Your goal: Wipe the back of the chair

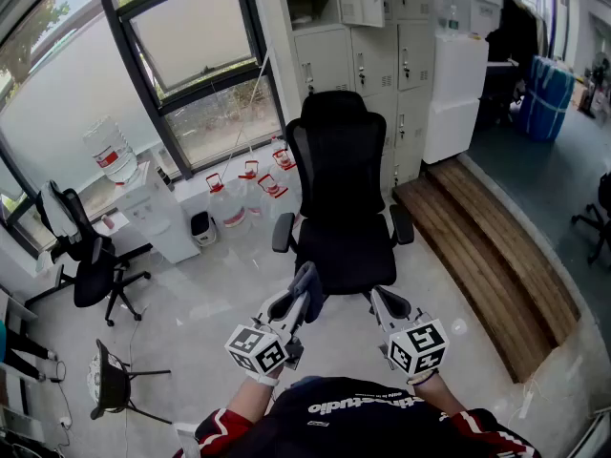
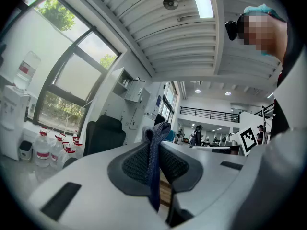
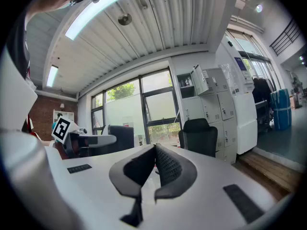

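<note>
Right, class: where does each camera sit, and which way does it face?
Head view: on the head, facing steeply down at the chair; left gripper, right gripper and torso show.
Left gripper view: on that gripper, facing chair and ceiling; jaws shut on cloth.
Right gripper view: likewise; jaws shut, empty.
Shared: all show the chair.

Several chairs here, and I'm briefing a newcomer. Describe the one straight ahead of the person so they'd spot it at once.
Find the grey lockers beside the big window; the black office chair stands just before them, beside the wooden step. Unlike the chair by the water dispenser, it is mid-room, its seat facing the person.
</note>
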Demonstrator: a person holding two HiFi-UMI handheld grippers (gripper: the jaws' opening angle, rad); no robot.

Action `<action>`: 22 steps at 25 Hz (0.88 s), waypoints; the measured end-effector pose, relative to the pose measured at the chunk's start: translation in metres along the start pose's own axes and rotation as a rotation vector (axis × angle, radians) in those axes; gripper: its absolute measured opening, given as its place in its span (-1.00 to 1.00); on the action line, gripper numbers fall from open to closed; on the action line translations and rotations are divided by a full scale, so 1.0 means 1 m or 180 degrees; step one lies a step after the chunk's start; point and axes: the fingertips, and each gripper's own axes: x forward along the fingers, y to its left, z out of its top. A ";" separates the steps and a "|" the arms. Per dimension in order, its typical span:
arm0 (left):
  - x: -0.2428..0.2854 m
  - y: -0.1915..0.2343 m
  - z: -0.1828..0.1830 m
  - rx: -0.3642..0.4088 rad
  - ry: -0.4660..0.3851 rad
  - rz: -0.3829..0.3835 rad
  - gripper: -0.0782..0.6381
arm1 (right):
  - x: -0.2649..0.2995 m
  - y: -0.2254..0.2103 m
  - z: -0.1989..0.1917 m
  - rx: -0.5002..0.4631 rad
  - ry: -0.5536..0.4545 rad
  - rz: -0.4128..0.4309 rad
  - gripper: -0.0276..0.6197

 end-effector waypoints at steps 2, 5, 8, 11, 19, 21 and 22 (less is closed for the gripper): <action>0.001 -0.001 0.002 -0.0003 0.0004 -0.0009 -0.62 | 0.000 -0.001 0.001 -0.0002 0.0006 -0.0003 -0.88; 0.002 -0.001 0.000 -0.0007 0.0013 -0.0020 -0.62 | 0.001 0.000 0.000 -0.0002 0.0006 -0.0005 -0.88; 0.002 -0.003 -0.001 -0.0001 0.0013 -0.0038 -0.62 | -0.001 0.001 -0.001 -0.0009 -0.0005 -0.0001 -0.88; 0.004 -0.005 0.003 -0.0001 0.0012 -0.0054 -0.62 | -0.002 0.001 0.005 0.0016 -0.0047 -0.0009 -0.88; 0.003 -0.005 0.004 -0.0017 0.0044 -0.0029 -0.62 | -0.003 -0.004 0.004 0.0140 -0.0064 -0.0008 -0.88; 0.002 -0.002 0.005 -0.0019 0.0059 -0.0008 -0.62 | -0.001 -0.003 0.004 0.0173 -0.0057 -0.0005 -0.88; 0.001 -0.001 0.007 -0.0014 0.0064 0.0000 -0.62 | -0.001 -0.003 0.004 0.0185 -0.0055 -0.0004 -0.88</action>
